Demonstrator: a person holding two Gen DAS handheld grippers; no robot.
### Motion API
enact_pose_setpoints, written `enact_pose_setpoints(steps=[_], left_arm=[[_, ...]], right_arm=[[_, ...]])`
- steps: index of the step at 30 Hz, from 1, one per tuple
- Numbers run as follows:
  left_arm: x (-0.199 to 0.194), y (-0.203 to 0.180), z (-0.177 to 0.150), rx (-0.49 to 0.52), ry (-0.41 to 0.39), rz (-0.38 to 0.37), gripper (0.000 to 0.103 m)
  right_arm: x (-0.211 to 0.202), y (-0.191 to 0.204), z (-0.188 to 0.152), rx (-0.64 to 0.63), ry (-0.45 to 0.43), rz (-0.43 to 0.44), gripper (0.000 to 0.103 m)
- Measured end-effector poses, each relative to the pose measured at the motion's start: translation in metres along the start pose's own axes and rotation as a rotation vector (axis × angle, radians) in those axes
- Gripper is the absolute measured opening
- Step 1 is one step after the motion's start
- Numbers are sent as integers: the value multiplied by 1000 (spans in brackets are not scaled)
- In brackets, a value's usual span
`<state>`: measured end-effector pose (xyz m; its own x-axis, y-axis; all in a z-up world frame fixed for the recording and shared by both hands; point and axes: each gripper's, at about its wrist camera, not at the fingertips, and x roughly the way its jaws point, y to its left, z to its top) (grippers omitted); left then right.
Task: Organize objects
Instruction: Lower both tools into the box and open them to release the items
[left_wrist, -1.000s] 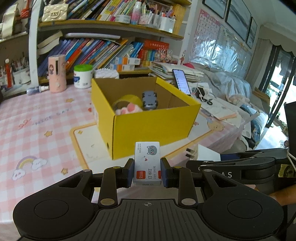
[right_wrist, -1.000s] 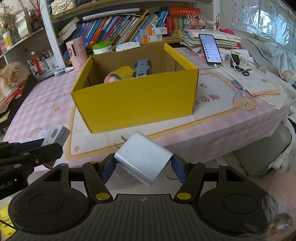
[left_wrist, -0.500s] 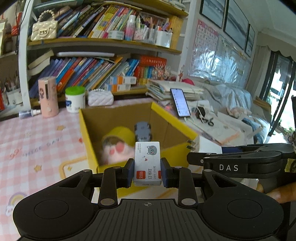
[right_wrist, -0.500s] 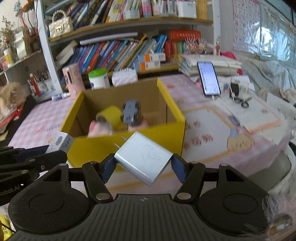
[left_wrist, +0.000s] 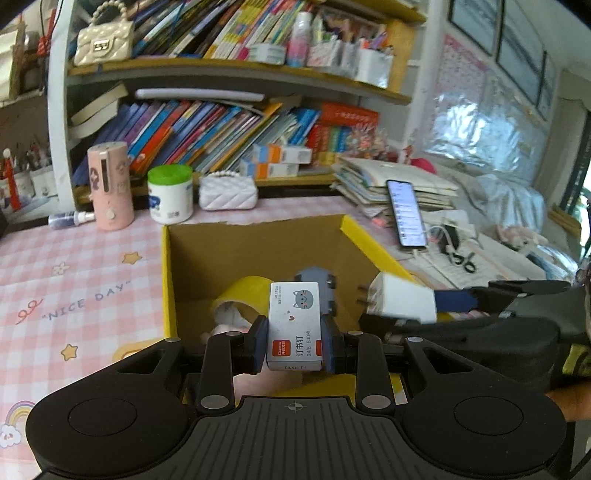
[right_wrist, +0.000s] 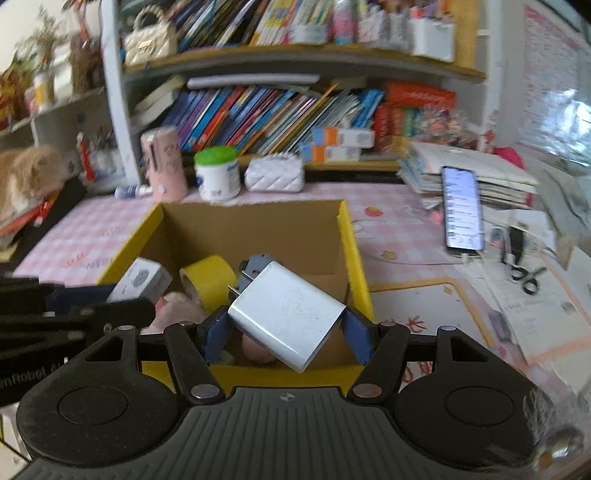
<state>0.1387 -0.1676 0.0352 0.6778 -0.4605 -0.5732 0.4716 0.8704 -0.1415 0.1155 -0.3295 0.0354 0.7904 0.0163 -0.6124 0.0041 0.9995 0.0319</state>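
My left gripper is shut on a small white staple box with a grey cat print, held over the open yellow cardboard box. My right gripper is shut on a white plug-in charger, tilted, prongs pointing up-left, also above the yellow box. Inside the box lie a yellow tape roll, a grey toy car and a pink-and-white plush paw. Each view shows the other gripper at its side: the charger at the right, the staple box at the left.
Behind the box on the pink checked tablecloth stand a pink cylinder, a green-lidded white jar and a white quilted purse. A lit phone, scissors and stacked papers lie right. Bookshelves rise behind. A cat rests far left.
Both grippers have moved forward from in front of the box to over its opening, each still holding its object. The box's inside now fills the middle of both views.
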Motion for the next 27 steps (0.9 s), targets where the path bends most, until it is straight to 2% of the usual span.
enact_pose_setpoints(steps=[9, 17, 23, 27], left_arm=[[34, 6, 2, -43, 62, 65, 28], [47, 6, 5, -52, 70, 80, 28], [57, 7, 7, -83, 91, 58, 29], [63, 11, 6, -124, 114, 48, 31]], right_arm=[[54, -4, 3, -110, 151, 112, 63], [69, 5, 8, -221, 172, 188, 63], [84, -3, 11, -139, 258, 290, 63], [86, -5, 11, -126, 268, 316, 63]])
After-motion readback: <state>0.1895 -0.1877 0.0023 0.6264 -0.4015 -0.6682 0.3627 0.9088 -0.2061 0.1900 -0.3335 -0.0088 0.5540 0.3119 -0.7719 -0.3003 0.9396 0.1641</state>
